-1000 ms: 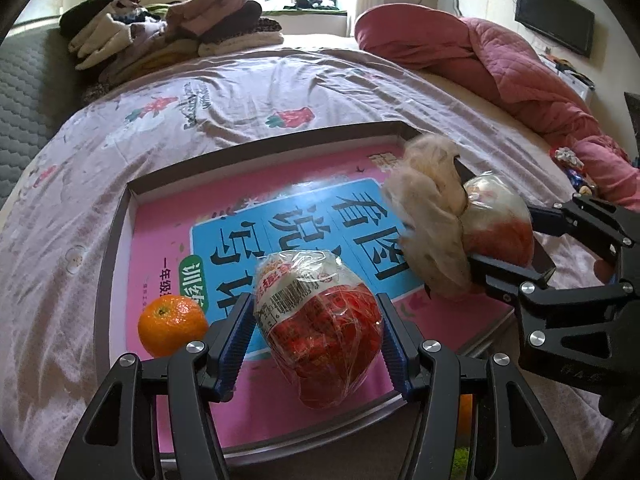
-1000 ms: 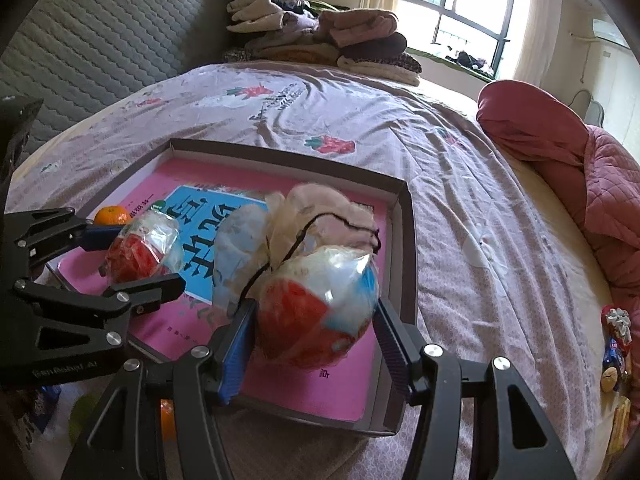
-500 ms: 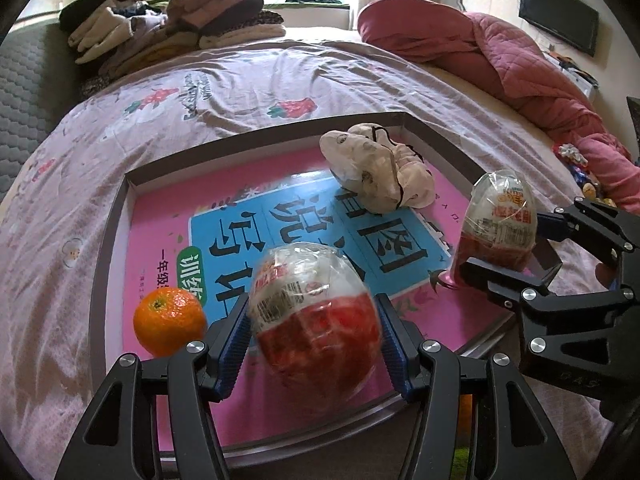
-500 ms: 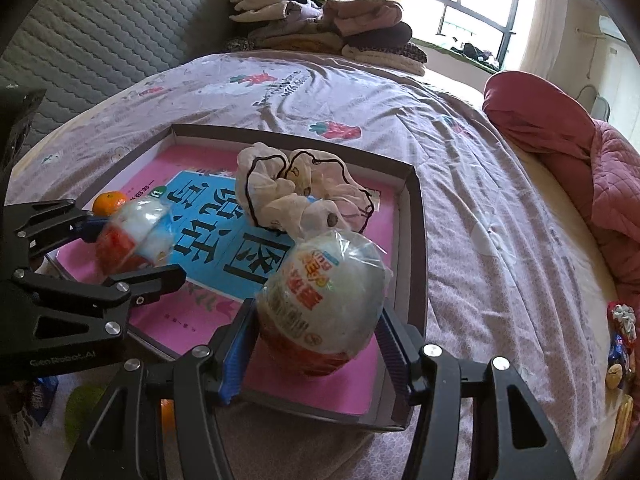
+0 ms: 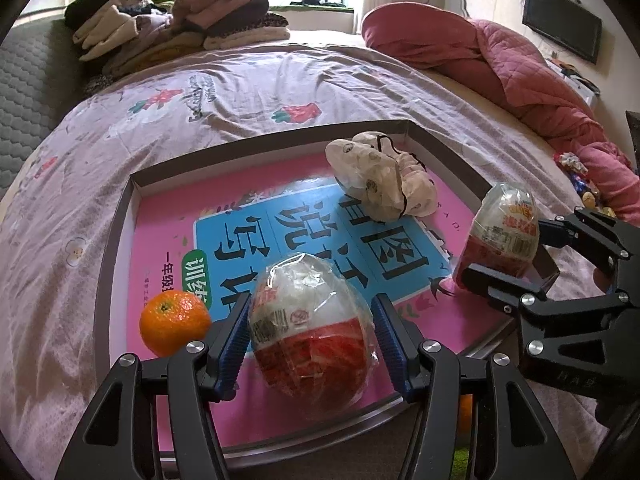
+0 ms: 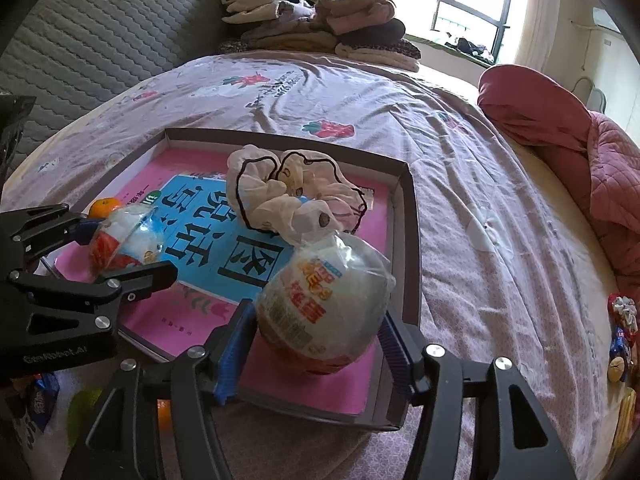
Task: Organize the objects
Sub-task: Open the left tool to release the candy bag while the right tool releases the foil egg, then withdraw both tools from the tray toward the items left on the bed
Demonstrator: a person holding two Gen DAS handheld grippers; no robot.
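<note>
A bed point(image 5: 248, 80) under a mauve printed sheet fills both views, with a red quilt point(image 5: 520, 68) at two o'clock and folded clothes point(image 5: 176, 28) at eleven. On the sheet lies a shallow grey tray point(image 5: 114, 248), its floor covered by a pink and blue book point(image 5: 288, 232). A crumpled cream cloth bag point(image 5: 380, 180) rests on the book toward the tray's one o'clock corner. In the left wrist view, the left gripper point(image 5: 310, 332) clamps a wrapped toy egg point(image 5: 312, 328), both blue pads touching its sides, low over the tray's near edge at six o'clock. A small orange point(image 5: 174, 322) sits just beside it at nine o'clock. In the right wrist view, the right gripper point(image 6: 316, 332) straddles a second wrapped egg point(image 6: 324, 304), which stands on the tray's near right corner. Its jaws have just been opening; the left pad stands just clear of the wrapper, while the right pad's contact is hidden.
</note>
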